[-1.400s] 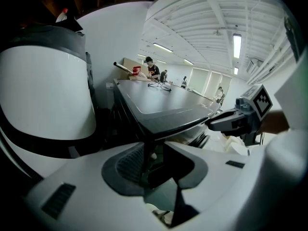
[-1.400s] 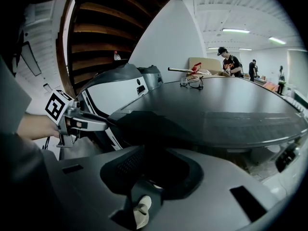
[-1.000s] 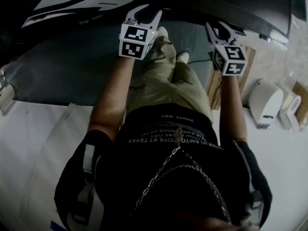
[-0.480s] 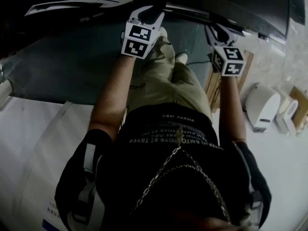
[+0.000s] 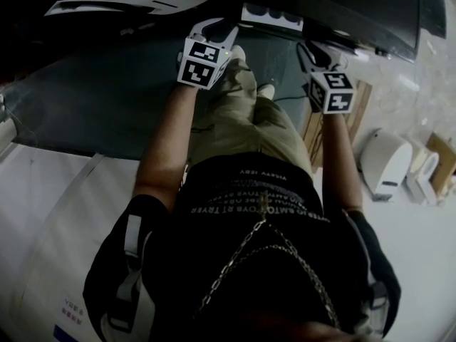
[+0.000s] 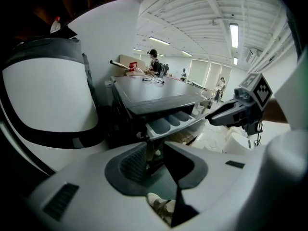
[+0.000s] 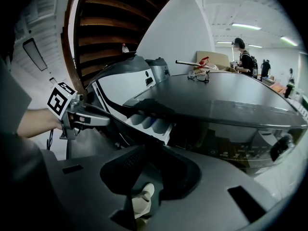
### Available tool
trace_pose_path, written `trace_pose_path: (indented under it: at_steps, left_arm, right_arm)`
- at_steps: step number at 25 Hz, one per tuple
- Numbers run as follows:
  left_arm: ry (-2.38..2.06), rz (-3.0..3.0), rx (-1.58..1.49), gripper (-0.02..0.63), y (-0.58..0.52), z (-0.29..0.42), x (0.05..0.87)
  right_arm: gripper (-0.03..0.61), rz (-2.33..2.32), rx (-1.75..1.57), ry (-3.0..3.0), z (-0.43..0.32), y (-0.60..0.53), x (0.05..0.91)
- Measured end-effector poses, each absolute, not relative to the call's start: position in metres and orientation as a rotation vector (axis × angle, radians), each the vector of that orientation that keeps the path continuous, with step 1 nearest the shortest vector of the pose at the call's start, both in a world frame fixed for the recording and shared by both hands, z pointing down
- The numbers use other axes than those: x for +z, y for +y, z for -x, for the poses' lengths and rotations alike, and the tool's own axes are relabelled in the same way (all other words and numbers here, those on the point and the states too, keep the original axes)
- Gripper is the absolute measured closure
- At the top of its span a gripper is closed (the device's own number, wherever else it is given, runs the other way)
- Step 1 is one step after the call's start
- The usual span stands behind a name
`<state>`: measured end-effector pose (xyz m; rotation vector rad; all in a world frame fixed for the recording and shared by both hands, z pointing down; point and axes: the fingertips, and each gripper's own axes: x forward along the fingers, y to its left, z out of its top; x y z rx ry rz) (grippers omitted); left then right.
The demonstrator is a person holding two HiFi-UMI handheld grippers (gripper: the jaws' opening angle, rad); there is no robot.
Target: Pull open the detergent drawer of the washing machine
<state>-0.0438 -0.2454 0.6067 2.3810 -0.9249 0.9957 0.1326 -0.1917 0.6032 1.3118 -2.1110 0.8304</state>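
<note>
Head view, progress: the detergent drawer [image 5: 271, 16] shows as a pale strip standing partly out of the dark washing machine [image 5: 370, 9]. The pull looks begun, with more travel probably left.
Head view, arms: both forearms reach forward past the person's legs. The left gripper [image 5: 217, 26] sits at the detergent drawer's left end. The right gripper [image 5: 313, 47] is near the machine front, to the right of the drawer.
Left gripper view, drawer: the detergent drawer [image 6: 171, 121] is out far enough to bare its compartments under the washing machine [image 6: 159, 97] top.
Left gripper view, jaws: the left gripper [image 6: 154, 154] has its jaws drawn close on a dark edge, which I take for the detergent drawer's front. The right gripper [image 6: 216, 118] hangs off to the side, touching nothing.
Right gripper view, jaws: the right gripper [image 7: 149, 170] has its jaws a little apart. Only a shoe [image 7: 142, 198] shows through the gap, so it holds nothing.
Right gripper view, left to do: the detergent drawer [image 7: 147, 124] is part open, and the left gripper [image 7: 103, 121] points at its front end. By my reading, a further straight pull would finish.
</note>
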Motion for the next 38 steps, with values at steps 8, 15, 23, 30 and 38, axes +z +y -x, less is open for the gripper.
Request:
trace_pose_path:
  at_steps: [8, 15, 23, 30, 38]
  left_arm:
    - [-0.938, -2.358, 1.023, 0.509, -0.227, 0.043, 0.609]
    - [-0.964, -2.343, 1.035, 0.511, -0.215, 0.043, 0.609]
    - [-0.984, -2.319, 1.038, 0.509, -0.201, 0.045, 0.608]
    - [-0.993, -2.303, 1.044, 0.511, -0.189, 0.048, 0.610]
    - [-0.974, -2.293, 1.079, 0.509, -0.176, 0.053, 0.612]
  right_arm:
    - [0.499, -1.278, 0.833, -2.086, -0.136, -0.176, 0.610]
    - [0.499, -1.223, 0.852, -2.054, -0.133, -0.164, 0.606]
    - [0.499, -1.173, 0.822, -2.015, -0.136, -0.155, 0.609]
    - [0.500, -1.137, 0.855, -1.998, -0.133, -0.139, 0.614]
    - [0.500, -1.126, 0.894, -2.001, -0.128, -0.125, 0.615]
